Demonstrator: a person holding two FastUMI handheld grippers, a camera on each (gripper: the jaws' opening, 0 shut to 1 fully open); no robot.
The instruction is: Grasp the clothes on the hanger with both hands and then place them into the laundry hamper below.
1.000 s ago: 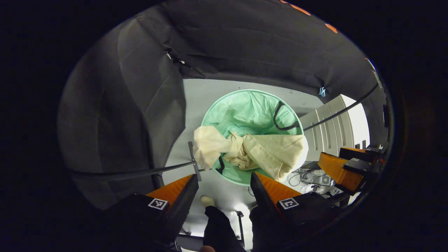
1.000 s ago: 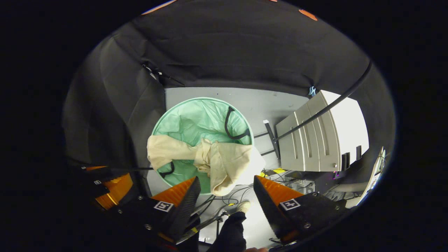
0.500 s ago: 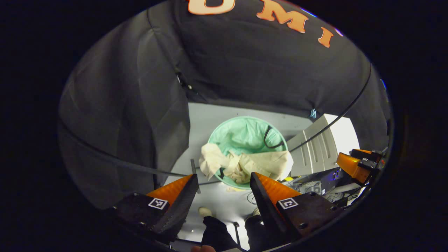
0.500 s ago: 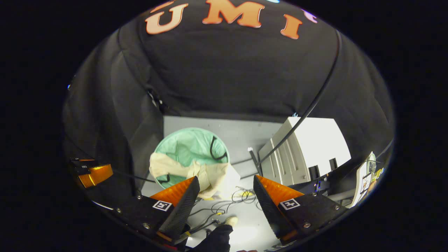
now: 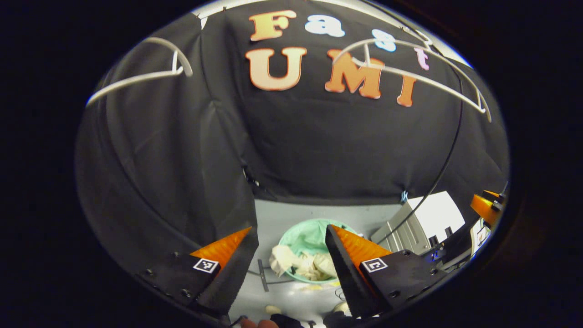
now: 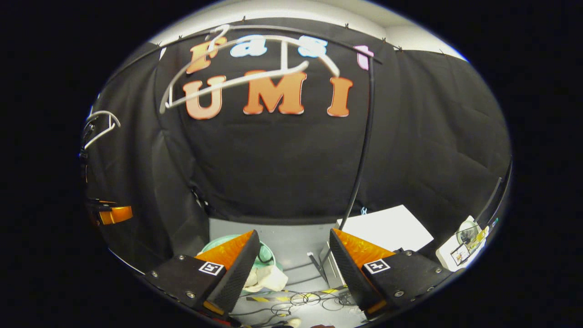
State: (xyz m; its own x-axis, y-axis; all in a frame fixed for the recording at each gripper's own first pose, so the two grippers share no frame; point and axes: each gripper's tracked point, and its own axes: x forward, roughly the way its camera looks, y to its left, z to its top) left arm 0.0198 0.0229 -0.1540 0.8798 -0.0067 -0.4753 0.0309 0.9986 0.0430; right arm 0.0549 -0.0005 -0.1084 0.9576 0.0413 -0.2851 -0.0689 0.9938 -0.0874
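Observation:
The cream clothes (image 5: 298, 266) lie crumpled over the near rim of the round green hamper (image 5: 307, 234) on the grey floor, far below. My left gripper (image 5: 289, 228) is high above it, open and holding nothing. My right gripper (image 6: 293, 232) is also open and holds nothing; in the right gripper view the clothes (image 6: 269, 278) and hamper (image 6: 266, 259) peek out beside its left finger. Bare white hangers (image 5: 410, 61) (image 6: 237, 77) hang on the rail ahead. The left gripper view has the right gripper (image 5: 486, 207) at its far right edge, and the right gripper view has the left gripper (image 6: 114, 214) at its far left.
A pale grey cabinet (image 6: 387, 228) stands right of the hamper. A black pole (image 6: 363, 136) rises in front of the cloth wall. Cables (image 6: 296, 303) trail on the floor near the cabinet. Another bare hanger (image 5: 141, 73) hangs at the left.
Both grippers have risen and tilted up away from the hamper, which now looks small and low in each view. The hangers have come into sight. The clothes stay draped on the hamper.

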